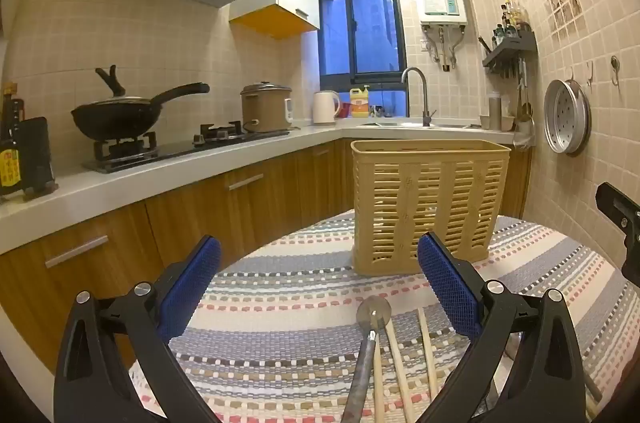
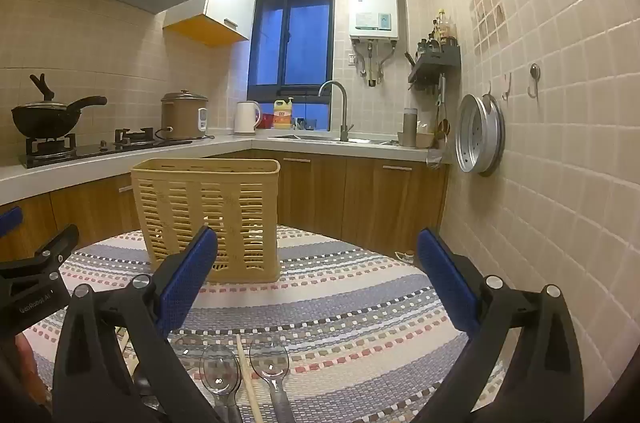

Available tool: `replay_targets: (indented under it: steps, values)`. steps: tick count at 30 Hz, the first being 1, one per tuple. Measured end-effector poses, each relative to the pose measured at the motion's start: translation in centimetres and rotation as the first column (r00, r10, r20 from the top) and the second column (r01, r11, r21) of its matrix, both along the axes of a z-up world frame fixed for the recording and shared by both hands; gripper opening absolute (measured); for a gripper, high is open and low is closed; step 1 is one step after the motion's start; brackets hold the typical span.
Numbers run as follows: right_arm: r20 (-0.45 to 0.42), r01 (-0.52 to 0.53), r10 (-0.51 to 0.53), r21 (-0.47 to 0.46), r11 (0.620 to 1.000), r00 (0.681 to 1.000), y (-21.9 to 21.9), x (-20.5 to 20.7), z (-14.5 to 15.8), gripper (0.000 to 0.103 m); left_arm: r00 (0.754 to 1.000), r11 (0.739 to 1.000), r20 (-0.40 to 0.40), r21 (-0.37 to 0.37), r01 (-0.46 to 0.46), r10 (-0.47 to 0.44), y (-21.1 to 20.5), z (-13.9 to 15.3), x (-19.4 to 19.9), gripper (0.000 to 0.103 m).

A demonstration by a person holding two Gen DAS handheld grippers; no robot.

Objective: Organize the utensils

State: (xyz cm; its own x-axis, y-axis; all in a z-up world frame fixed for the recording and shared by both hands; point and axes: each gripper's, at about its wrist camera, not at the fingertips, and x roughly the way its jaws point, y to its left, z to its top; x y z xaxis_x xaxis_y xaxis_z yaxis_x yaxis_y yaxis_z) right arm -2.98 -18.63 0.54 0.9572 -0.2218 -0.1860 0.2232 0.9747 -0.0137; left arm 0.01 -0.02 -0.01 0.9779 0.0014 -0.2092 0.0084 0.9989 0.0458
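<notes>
Chopsticks and a metal-handled utensil lie on the striped bench cloth just short of the slatted basket, between the left gripper's spread, empty jaws. Only the right wrist view shows two clear spoons and one chopstick between the right gripper's spread jaws, nearer than the basket.

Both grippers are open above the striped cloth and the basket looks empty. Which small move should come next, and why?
Probably lower the right gripper onto a clear spoon and close on it. Its jaws stand wide open and hold nothing, the spoons lie just below it, and the slatted basket stands upright beyond, with nothing visible inside.
</notes>
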Motion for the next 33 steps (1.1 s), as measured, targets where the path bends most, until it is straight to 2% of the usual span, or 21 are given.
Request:
replay_targets:
  steps: [6,18,33]
  values:
    - [-0.001,-0.005,0.005,0.005,1.000,1.000,0.1,0.0,0.1,0.095,1.000,1.000,0.007,0.021,-0.011,0.011,-0.3,0.1,-0.2,0.096]
    - [-0.003,-0.009,0.009,0.003,1.000,1.000,0.2,0.1,0.1,0.095,1.000,1.000,0.001,0.010,-0.011,0.011,0.9,-0.2,0.1,0.096]
    - [-0.001,-0.012,0.012,0.004,1.000,1.000,0.2,0.0,0.1,0.095,1.000,1.000,0.000,0.020,-0.012,0.012,-0.1,-0.3,0.0,0.095]
